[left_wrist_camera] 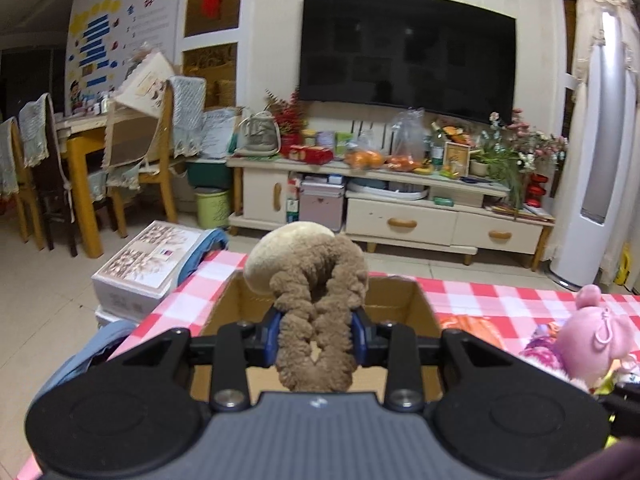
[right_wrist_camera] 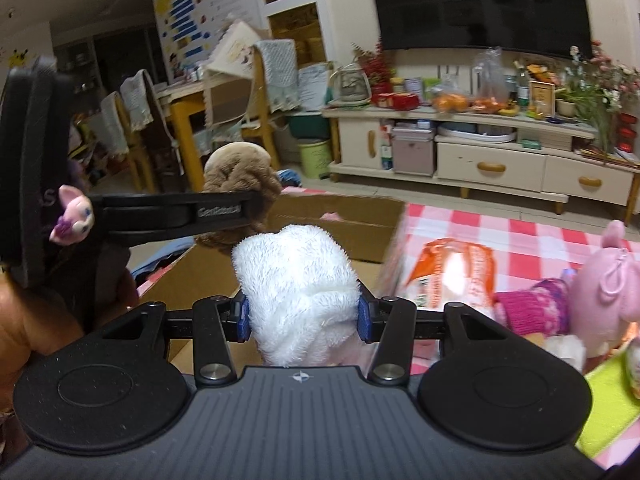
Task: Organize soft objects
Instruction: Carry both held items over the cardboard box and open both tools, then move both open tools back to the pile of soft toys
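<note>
My left gripper (left_wrist_camera: 316, 332) is shut on a brown plush toy (left_wrist_camera: 320, 280) with a cream underside and holds it above the open cardboard box (left_wrist_camera: 416, 304). The same brown plush toy (right_wrist_camera: 240, 172) shows in the right wrist view, with the left gripper (right_wrist_camera: 248, 208) seen side-on. My right gripper (right_wrist_camera: 302, 316) is shut on a white fluffy plush toy (right_wrist_camera: 296, 272) and holds it over the near edge of the cardboard box (right_wrist_camera: 340, 208). A pink plush doll (left_wrist_camera: 592, 336) lies on the checkered tablecloth to the right, also in the right wrist view (right_wrist_camera: 612, 276).
The table has a red-and-white checkered cloth (left_wrist_camera: 500, 300). An orange plastic package (right_wrist_camera: 452, 272) lies right of the box. A magenta knitted item (right_wrist_camera: 532, 308) and a green mat (right_wrist_camera: 612, 404) sit at the right. A white carton (left_wrist_camera: 144, 264) stands on the floor at left.
</note>
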`<state>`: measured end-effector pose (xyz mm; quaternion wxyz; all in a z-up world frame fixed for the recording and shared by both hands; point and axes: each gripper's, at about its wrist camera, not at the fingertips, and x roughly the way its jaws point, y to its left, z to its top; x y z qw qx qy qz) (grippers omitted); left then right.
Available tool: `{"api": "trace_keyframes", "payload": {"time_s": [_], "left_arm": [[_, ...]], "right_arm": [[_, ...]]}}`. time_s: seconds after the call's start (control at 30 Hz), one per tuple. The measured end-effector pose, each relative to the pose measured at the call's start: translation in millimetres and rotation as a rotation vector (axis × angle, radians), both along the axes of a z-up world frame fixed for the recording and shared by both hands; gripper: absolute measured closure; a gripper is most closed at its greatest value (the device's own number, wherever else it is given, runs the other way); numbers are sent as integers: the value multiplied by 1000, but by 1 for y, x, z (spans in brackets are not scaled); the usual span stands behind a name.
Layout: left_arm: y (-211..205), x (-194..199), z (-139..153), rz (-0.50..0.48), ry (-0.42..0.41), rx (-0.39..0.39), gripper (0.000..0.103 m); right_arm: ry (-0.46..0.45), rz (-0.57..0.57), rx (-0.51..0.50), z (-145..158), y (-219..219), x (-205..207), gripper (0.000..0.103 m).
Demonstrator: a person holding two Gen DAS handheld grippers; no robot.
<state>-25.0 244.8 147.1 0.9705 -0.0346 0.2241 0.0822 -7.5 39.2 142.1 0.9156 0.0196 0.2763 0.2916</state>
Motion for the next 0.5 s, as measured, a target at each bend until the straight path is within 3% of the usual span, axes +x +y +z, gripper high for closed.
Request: {"api": "trace_keyframes", "payload": {"time_s": [0.17, 0.23, 0.5], "left_arm": [[7, 0, -4, 36, 31, 12, 54], [8, -1, -4, 39, 34, 16, 37], [3, -3, 2, 41, 11, 51, 19]], "right_arm": [[0, 31, -34, -7, 29, -2, 35], [-11, 32, -40, -6, 31, -10, 4], [-79, 9, -83, -3, 23, -25, 2]]}}
